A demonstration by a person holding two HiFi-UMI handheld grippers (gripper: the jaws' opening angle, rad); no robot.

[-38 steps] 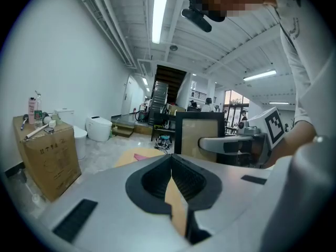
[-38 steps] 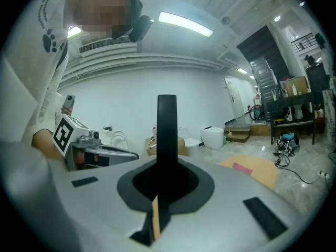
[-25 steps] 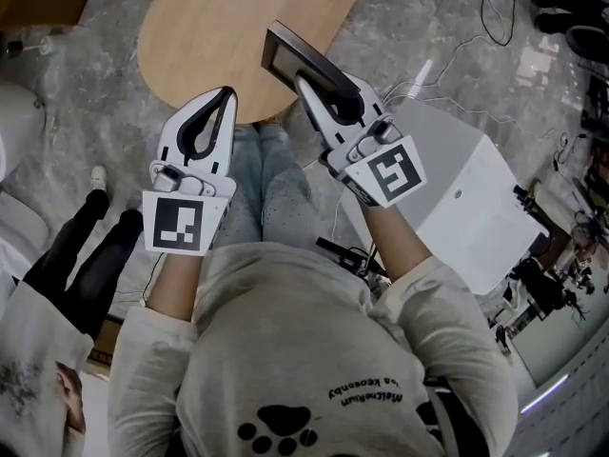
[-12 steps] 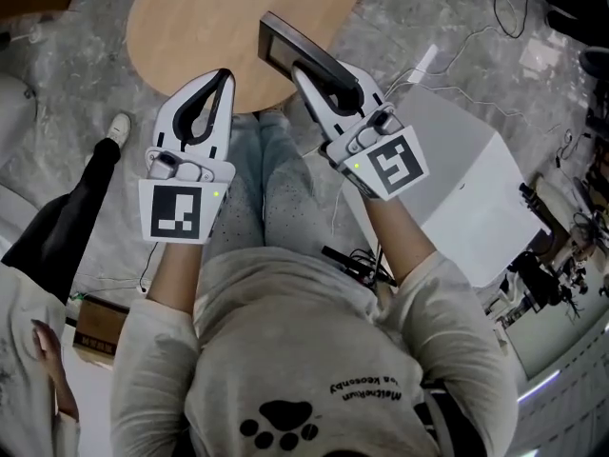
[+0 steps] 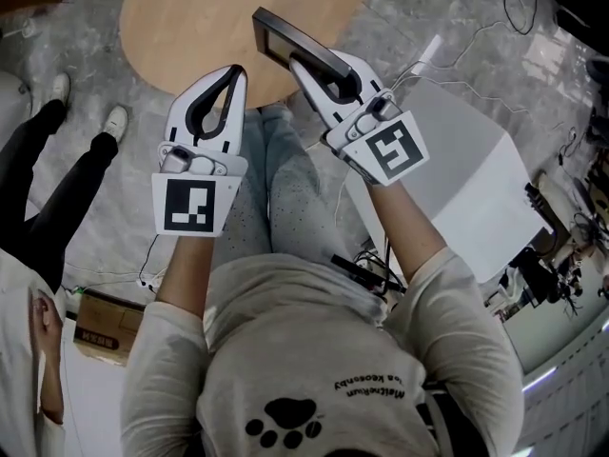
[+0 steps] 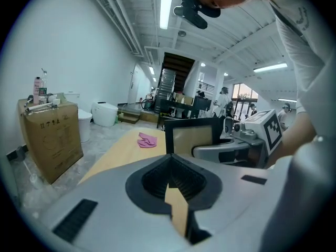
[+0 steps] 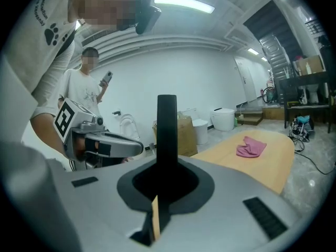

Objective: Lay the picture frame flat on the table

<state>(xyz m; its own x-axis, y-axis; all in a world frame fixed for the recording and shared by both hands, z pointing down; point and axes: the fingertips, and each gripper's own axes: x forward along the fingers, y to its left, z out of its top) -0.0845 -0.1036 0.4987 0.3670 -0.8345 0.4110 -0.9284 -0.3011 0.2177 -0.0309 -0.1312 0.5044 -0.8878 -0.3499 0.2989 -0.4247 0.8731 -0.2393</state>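
Nearest to us, our grey shirt (image 5: pixel 314 369) and both forearms fill the bottom of the head view, with our jeans (image 5: pixel 285 193) below the grippers. Just beyond, the left gripper (image 5: pixel 231 76) reaches to the near rim of the table (image 5: pixel 190 17). Its jaws are pressed together with nothing between them, and in its own view only tabletop shows past the tips.

Beside it, the right gripper (image 5: pixel 314 69) is clamped on the picture frame (image 5: pixel 276 38). It pinches one side of the black border, so the frame stands upright on edge with its tan face turned toward the left gripper. The frame is over the near end of the oval wooden table. Whether its lower edge touches the top we cannot tell, since the gripper bodies hide it.

Farther along the table lies a crumpled pink cloth (image 7: pixel 250 147), well apart from the frame. On the grey floor, a white cabinet (image 5: pixel 476 188) stands to our right and a person in black trousers (image 5: pixel 48 188) to our left. Farther off is a cardboard box (image 6: pixel 50 138).
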